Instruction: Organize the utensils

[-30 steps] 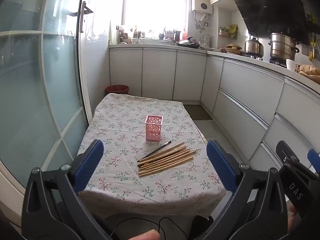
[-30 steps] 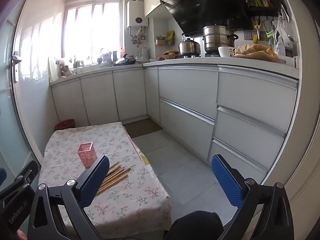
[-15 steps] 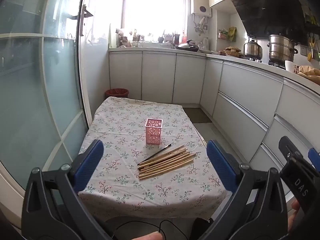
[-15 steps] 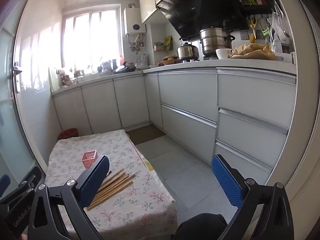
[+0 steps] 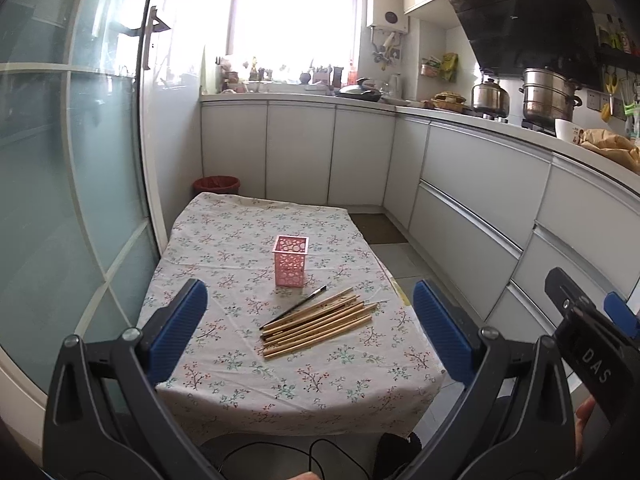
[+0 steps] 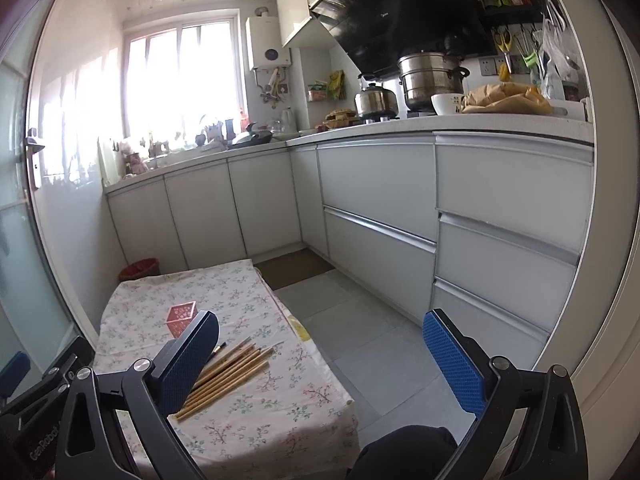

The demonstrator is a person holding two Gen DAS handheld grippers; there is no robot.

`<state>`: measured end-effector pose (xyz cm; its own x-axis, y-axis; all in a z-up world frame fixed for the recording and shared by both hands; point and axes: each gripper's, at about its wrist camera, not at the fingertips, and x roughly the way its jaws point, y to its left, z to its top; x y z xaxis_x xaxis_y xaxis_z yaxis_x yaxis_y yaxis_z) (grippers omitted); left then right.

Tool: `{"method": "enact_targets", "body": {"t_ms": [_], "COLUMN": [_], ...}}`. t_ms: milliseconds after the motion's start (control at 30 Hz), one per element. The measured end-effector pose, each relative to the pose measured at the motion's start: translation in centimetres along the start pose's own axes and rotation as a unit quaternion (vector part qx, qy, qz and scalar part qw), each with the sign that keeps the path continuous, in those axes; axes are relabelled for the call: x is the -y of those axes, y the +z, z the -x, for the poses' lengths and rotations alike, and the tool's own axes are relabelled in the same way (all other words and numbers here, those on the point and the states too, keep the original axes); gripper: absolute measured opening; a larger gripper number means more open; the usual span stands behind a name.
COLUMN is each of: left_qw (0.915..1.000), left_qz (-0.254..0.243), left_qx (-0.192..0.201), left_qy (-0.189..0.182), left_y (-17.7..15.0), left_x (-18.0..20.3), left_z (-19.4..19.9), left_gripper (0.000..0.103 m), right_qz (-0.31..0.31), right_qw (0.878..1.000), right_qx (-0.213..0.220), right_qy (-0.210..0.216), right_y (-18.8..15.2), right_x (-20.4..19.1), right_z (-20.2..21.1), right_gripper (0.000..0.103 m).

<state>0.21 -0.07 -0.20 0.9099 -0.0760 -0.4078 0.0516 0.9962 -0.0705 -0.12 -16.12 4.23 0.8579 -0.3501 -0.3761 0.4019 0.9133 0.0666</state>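
Chopsticks (image 5: 316, 328) lie in a loose bundle on the near half of the floral tablecloth (image 5: 240, 248), their tips fanned toward the right edge of the table; the right wrist view shows the same bundle (image 6: 228, 376) partly behind that gripper's left pad. A thin dark brush (image 5: 294, 306) rests along the bundle's far side, touching or just beside the outermost stick (the pictures do not settle which). Just beyond the brush stands a pink perforated holder (image 5: 291, 260), upright and square, with nothing visible inside it; it appears in the right wrist view as well (image 6: 182, 317).

The left gripper (image 5: 310, 338) hangs above the near edge of the table, its blue pads spread wide with the whole bundle framed between them, gripping nothing. The right gripper (image 6: 320, 360) sits off to the right of the table, fingers likewise wide apart and empty, looking mostly over the grey floor tiles (image 6: 360, 320).

Farther out, a red bin (image 5: 217, 185) stands on the floor past the table's far end. White cabinets (image 5: 480, 200) run along the back and right walls, with steel pots (image 5: 550, 94) on the counter beneath a dark range hood (image 5: 520, 20). A frosted glass door (image 5: 60, 160) fills the left side.
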Motion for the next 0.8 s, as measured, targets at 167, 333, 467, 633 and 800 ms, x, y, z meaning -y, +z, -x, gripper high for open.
{"method": "enact_targets", "body": {"t_ms": [167,333,467,633,800], "left_qw": [1.0000,0.9998,0.9997,0.9997,0.9997], "left_qz": [-0.005,0.004,0.004,0.007,0.002], "left_qx": [-0.005,-0.013,-0.018,-0.018,-0.023], "left_qy": [0.001,0.013,0.014,0.012,0.012], "left_y": [-0.3,-0.4,-0.6,-0.6,-0.5], "left_x": [0.2,-0.2,-0.3,-0.5,-0.4], "left_z": [-0.3,-0.6,-0.8,-0.8,-1.1], "left_gripper": [0.102,0.102,0.102,0.102,0.102], "right_qz": [0.005,0.011,0.013,0.016,0.019], "right_qw": [1.000,1.000,1.000,1.000,1.000], "right_qx": [-0.007,-0.009,-0.012,-0.015,-0.018], "right_qy": [-0.003,-0.009,-0.010,-0.010,-0.010], "right_y": [-0.1,-0.1,-0.2,-0.2,-0.3], "right_x": [-0.1,-0.3,-0.3,-0.5,-0.6], "right_z": [-0.4,-0.6,-0.8,-1.0,-1.0], "right_gripper": [0.103,0.103,0.103,0.103,0.103]}}
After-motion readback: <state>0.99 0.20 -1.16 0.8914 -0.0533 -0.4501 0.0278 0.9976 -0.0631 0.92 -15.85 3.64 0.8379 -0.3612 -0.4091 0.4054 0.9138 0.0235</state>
